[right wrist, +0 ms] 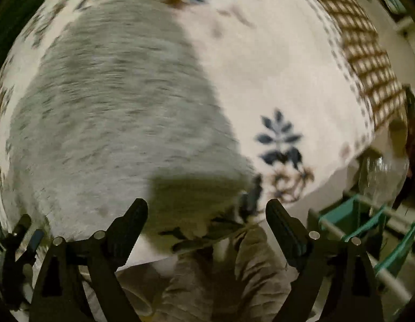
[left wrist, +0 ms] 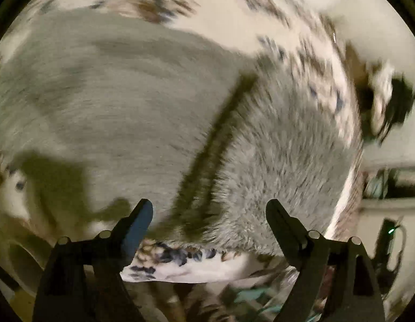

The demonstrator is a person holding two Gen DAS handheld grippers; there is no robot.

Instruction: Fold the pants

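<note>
Grey fleece pants [left wrist: 143,112] lie spread on a white bedsheet with a blue and brown floral print [left wrist: 234,8]. A dark fold line [left wrist: 215,145] runs through the fabric in the left wrist view. My left gripper [left wrist: 208,210] is open and empty, just above the near edge of the pants. In the right wrist view the pants [right wrist: 113,112] fill the left half. My right gripper [right wrist: 207,210] is open and empty above their near right corner. The other gripper [right wrist: 22,238] shows at the lower left edge. Both views are motion-blurred.
The bed edge [right wrist: 159,260] runs just below both grippers. A green and white drying rack [right wrist: 368,228] and a clear bottle [right wrist: 376,177] stand to the right of the bed. A checked brown cloth [right wrist: 368,61] lies at the far right.
</note>
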